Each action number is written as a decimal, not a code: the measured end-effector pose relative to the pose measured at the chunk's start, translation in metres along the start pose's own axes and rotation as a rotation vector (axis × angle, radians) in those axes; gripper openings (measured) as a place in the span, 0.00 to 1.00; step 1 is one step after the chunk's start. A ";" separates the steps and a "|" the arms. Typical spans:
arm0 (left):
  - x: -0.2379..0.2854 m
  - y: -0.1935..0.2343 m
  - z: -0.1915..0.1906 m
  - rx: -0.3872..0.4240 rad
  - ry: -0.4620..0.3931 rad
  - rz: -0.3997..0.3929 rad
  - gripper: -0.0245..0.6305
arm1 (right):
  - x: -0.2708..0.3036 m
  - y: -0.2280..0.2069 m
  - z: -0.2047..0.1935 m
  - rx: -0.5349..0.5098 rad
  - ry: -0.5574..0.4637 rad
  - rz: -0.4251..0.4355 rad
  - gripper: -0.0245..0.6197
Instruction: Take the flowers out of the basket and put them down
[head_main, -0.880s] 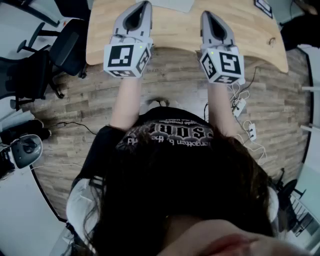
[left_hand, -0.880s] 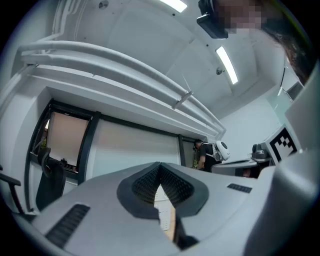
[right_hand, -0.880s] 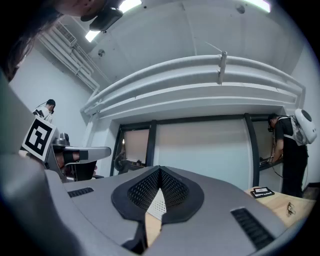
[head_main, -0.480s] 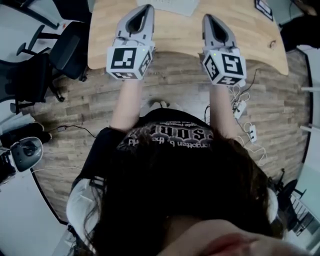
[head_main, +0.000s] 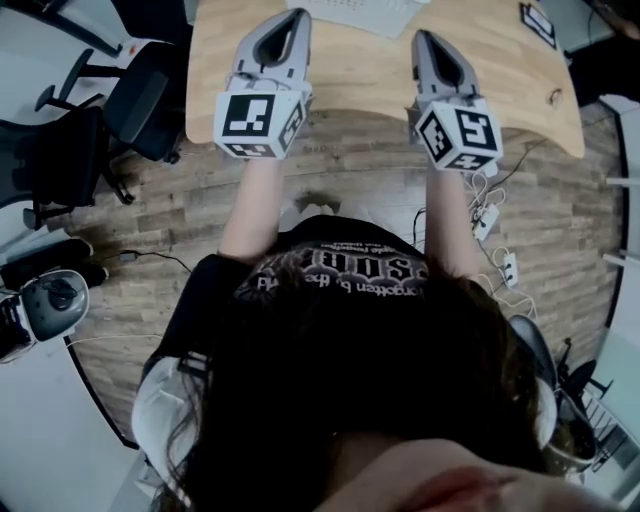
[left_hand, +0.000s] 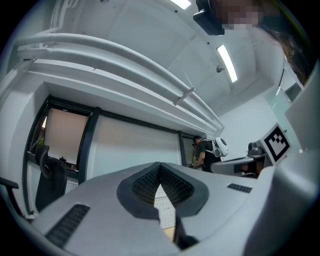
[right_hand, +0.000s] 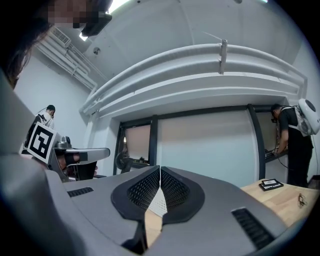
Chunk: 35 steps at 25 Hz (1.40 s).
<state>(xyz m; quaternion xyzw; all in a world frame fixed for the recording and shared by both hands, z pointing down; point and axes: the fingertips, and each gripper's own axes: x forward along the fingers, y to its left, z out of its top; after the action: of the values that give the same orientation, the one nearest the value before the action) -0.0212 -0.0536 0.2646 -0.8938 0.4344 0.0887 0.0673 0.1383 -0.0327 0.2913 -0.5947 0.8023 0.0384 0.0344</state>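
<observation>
Both grippers are held side by side over the near edge of a light wooden table (head_main: 360, 75). In the head view my left gripper (head_main: 297, 14) points away from me with its jaws shut and nothing between them. My right gripper (head_main: 422, 36) is beside it, also shut and empty. In the left gripper view the left gripper (left_hand: 160, 166) has its tips together, and so does the right gripper (right_hand: 160, 170) in its own view. A white perforated object (head_main: 352, 12), possibly the basket, lies on the far part of the table. No flowers are visible.
Black office chairs (head_main: 90, 130) stand at the left of the table. Cables and a power strip (head_main: 490, 215) lie on the wooden floor at the right. A small black item (head_main: 537, 22) rests on the table's far right. People (right_hand: 295, 145) stand in the background.
Both grippers have edged slightly farther over the table's edge, and the right one has drifted a little to the right. Both jaws stayed shut.
</observation>
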 end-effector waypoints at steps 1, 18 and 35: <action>0.001 0.002 -0.001 -0.002 0.001 -0.001 0.04 | 0.002 0.000 -0.001 0.002 0.000 0.000 0.08; 0.061 0.044 -0.020 0.029 0.024 0.052 0.04 | 0.082 -0.028 -0.016 0.028 0.026 0.058 0.08; 0.134 0.081 -0.039 0.052 0.044 0.146 0.04 | 0.171 -0.082 -0.020 0.073 0.009 0.147 0.08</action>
<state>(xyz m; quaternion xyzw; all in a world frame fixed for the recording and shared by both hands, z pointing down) 0.0007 -0.2136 0.2702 -0.8594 0.5020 0.0622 0.0744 0.1667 -0.2216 0.2927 -0.5329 0.8447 0.0088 0.0495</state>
